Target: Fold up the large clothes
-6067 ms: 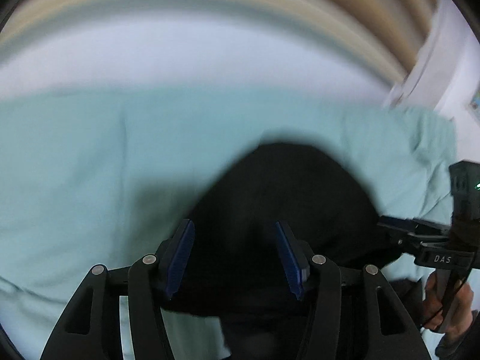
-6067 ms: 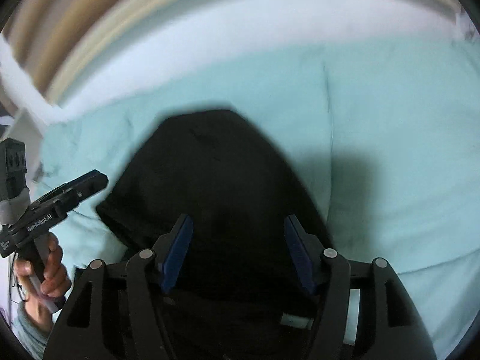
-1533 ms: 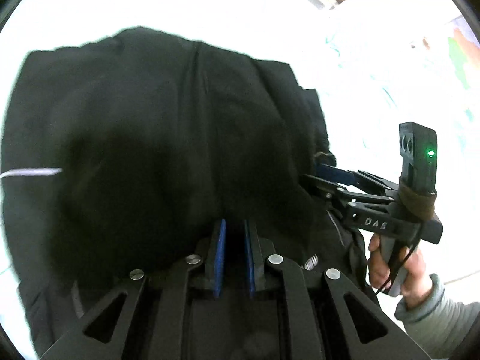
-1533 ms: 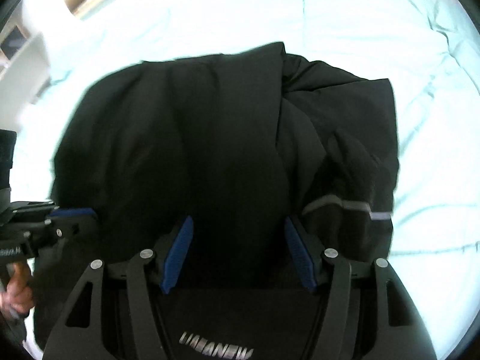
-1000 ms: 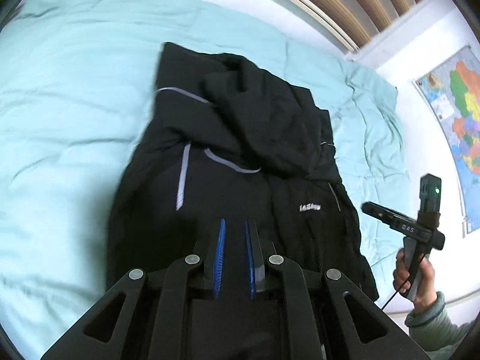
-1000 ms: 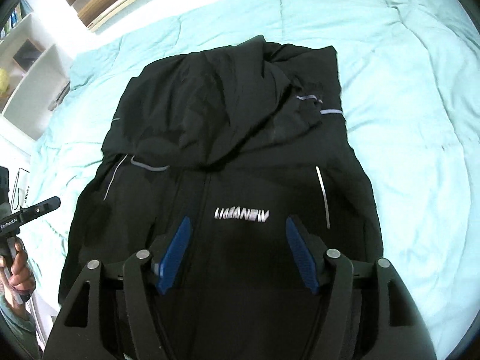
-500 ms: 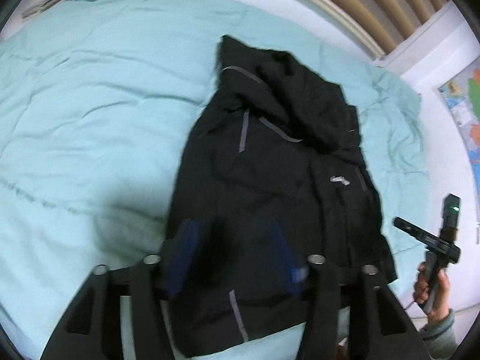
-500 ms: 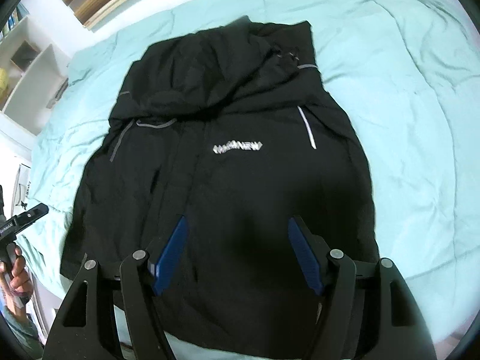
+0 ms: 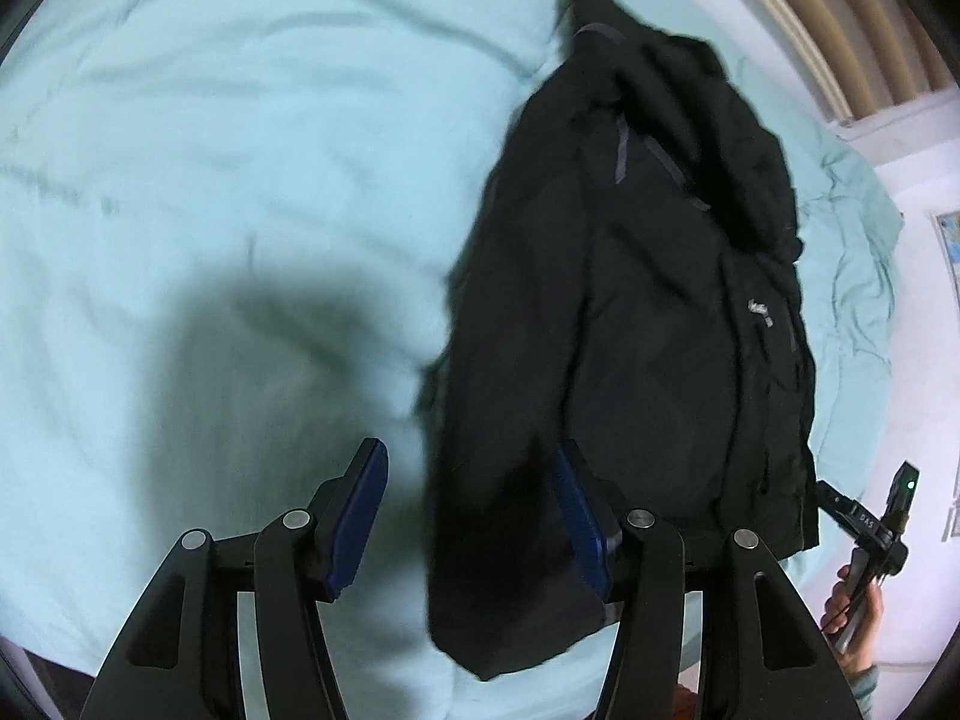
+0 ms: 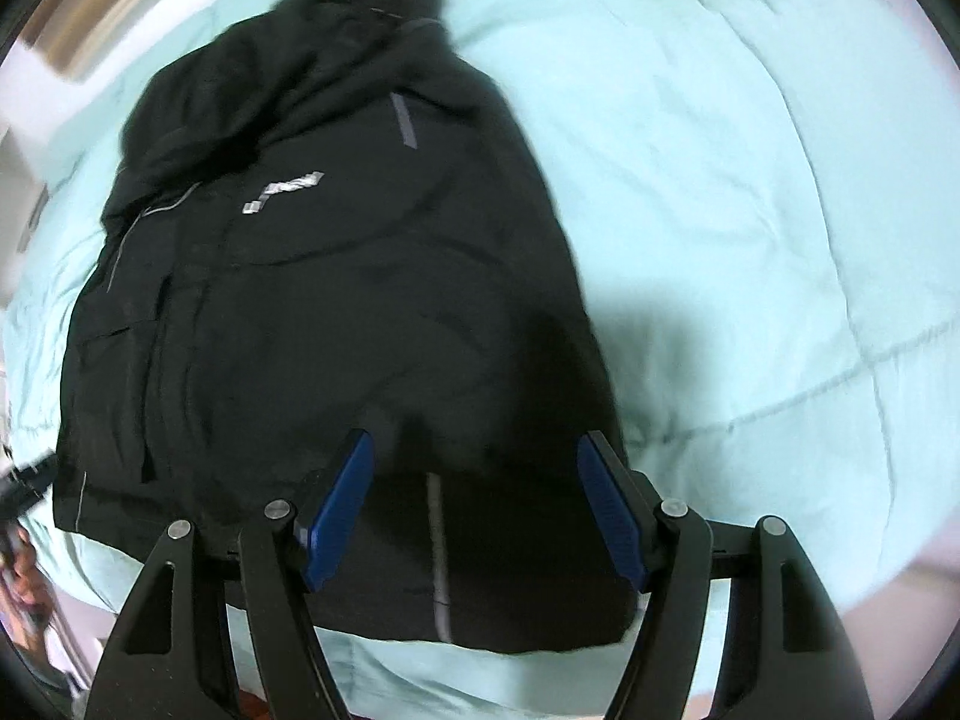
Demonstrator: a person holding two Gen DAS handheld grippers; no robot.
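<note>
A large black jacket [image 9: 648, 312] with grey stripes and a white chest logo lies spread flat, front up, on a light teal bed cover [image 9: 240, 180]; its hood is bunched at the far end. My left gripper [image 9: 471, 480] is open and empty above the jacket's near left hem corner. My right gripper [image 10: 474, 480] is open and empty above the near right hem of the jacket [image 10: 336, 300]. The right gripper also shows in the left wrist view [image 9: 864, 522], beside the jacket's right hem.
The teal bed cover [image 10: 750, 210] stretches wide on both sides of the jacket. A slatted wooden headboard [image 9: 840, 18] is at the far end. A white wall with a map edge [image 9: 948, 228] is to the right.
The jacket was lifted and shaken out, then laid flat on the bed. My left gripper, shut on it a second ago, has opened and let go. Both grippers have drawn back toward the hem.
</note>
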